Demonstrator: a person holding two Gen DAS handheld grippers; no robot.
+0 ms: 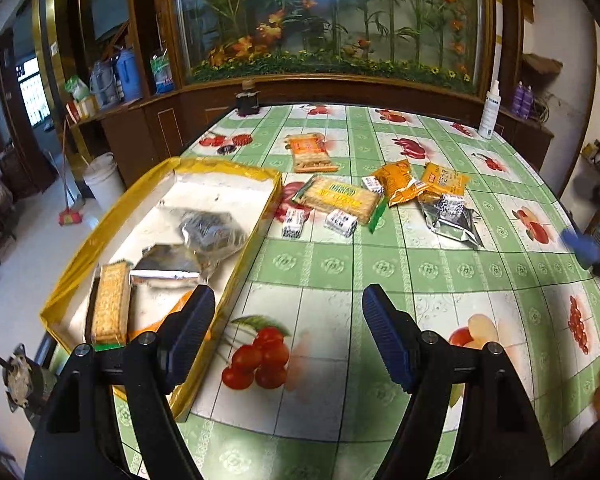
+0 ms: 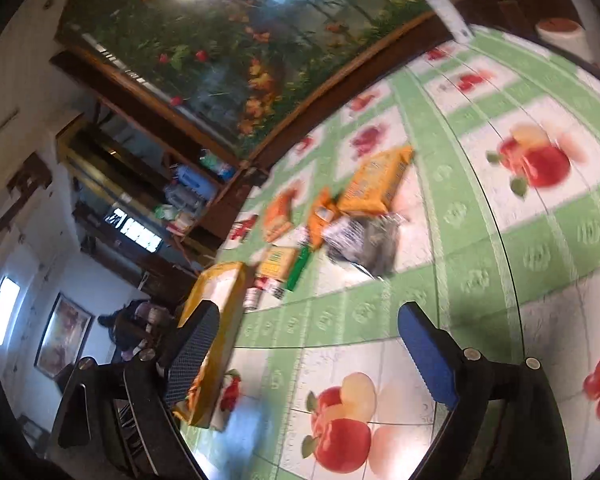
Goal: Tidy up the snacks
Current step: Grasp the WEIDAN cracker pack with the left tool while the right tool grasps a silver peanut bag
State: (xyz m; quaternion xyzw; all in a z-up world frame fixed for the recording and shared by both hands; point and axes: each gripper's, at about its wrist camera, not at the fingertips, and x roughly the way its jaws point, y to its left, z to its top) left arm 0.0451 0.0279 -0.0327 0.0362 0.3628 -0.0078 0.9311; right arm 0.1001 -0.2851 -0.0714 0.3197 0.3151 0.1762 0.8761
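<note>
The tray (image 1: pixel 236 170), yellow-rimmed, sits at the table's (image 1: pixel 420 272) left edge, its long axis running away from the left wrist camera and a little rightward. Inside it lie a cracker pack (image 1: pixel 109 304), lengthwise near the left wall, and two silver pouches (image 1: pixel 168 266) beside it. The loose snacks cluster mid-table, right of the tray: a green-ended cracker pack (image 1: pixel 342 198) lying crosswise, small white packets (image 1: pixel 340 222) touching its near side, orange bags (image 1: pixel 398 182) and a silver pouch (image 1: pixel 454 218) further right, one more cracker pack (image 1: pixel 310 152) behind.

The left gripper (image 1: pixel 288 332) points down at the cloth just right of the tray — jaws spread, nothing between them. The right gripper (image 2: pixel 308 356) is rolled, so its view tilts steeply; jaws wide apart and empty over bare cloth. That view is blurred — the yellow shape (image 2: pixel 216 320) by its left finger is probably the tray.
</note>
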